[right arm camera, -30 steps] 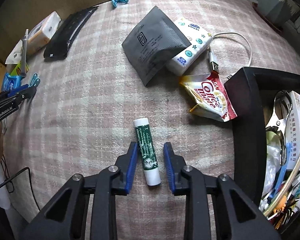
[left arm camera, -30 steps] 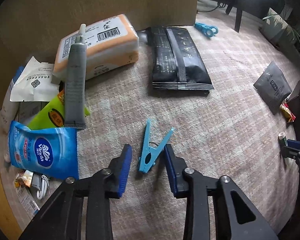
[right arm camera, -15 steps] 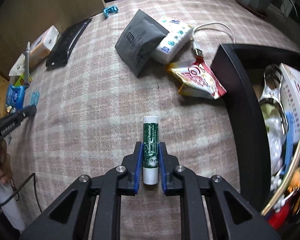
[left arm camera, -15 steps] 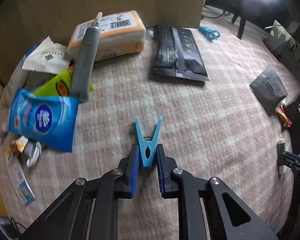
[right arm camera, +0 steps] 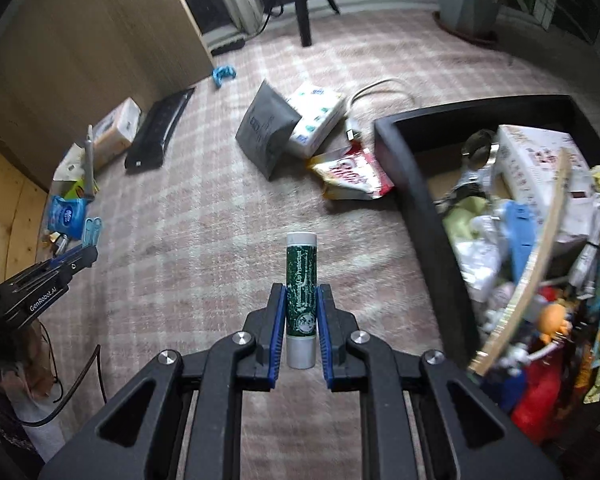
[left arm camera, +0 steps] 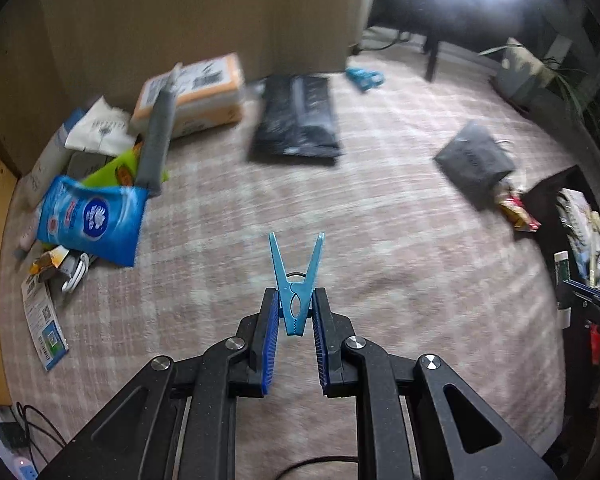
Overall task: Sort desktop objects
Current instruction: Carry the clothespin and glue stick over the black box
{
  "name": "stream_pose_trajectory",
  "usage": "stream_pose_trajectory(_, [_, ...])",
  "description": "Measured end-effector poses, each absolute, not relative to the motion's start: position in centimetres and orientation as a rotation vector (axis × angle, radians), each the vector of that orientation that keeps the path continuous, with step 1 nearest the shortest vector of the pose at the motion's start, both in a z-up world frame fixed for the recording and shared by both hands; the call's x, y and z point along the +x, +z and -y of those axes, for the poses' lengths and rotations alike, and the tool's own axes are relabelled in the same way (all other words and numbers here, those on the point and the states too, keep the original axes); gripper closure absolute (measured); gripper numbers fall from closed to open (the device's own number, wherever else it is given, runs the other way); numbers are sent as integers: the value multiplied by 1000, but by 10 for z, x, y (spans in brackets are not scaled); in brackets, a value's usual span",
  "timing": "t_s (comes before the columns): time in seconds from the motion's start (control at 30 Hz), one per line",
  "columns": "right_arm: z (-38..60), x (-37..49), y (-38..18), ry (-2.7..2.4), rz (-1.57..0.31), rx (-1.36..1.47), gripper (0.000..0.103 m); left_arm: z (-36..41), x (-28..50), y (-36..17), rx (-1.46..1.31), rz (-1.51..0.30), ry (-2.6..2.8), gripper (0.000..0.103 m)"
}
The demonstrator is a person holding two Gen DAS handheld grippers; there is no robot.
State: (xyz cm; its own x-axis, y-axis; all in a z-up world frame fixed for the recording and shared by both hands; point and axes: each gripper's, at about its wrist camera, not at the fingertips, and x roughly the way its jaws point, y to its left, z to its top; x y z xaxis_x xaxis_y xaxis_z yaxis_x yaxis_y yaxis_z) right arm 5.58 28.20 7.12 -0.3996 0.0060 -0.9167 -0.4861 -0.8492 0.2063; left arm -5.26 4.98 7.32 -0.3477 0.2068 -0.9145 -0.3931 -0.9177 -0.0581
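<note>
My left gripper (left arm camera: 295, 300) is shut on a blue clothes peg (left arm camera: 296, 280), its two legs pointing away from me above the pink checked cloth (left arm camera: 340, 220). In the right wrist view my right gripper (right arm camera: 301, 298) is shut on a green lip balm stick (right arm camera: 301, 280) with a white cap, held upright above the cloth. The black storage box (right arm camera: 412, 208), crammed with mixed items, lies just right of the lip balm. The left gripper (right arm camera: 74, 258) with its peg also shows at the left edge of that view.
A blue tissue pack (left arm camera: 90, 216), grey tube (left arm camera: 156, 144), orange-white pack (left arm camera: 196, 92) and black pouch (left arm camera: 296, 120) lie at the back left. A grey pouch (right arm camera: 266, 128), tissue pack (right arm camera: 316, 116), coffee sachet (right arm camera: 352, 176), white cable (right arm camera: 380, 92) and second blue peg (right arm camera: 222, 74) lie farther off.
Both grippers closed, the left on the peg and the right on the lip balm, then lifted them off the cloth. The right one has shifted nearer the black box.
</note>
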Motion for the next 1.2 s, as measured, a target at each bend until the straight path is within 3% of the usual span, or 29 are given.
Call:
stream_pose_trajectory(0.57, [-378, 182, 109, 2231, -731, -1317, 88, -227, 41, 116, -1317, -329, 2095, 88])
stream_pose_trajectory(0.9, [-439, 243, 101, 2117, -764, -1272, 87, -329, 106, 119, -1234, -406, 1927, 88])
stream_pose_trajectory(1.2, [-458, 258, 91, 2082, -790, -1269, 87, -377, 139, 113, -1204, -474, 1855, 88])
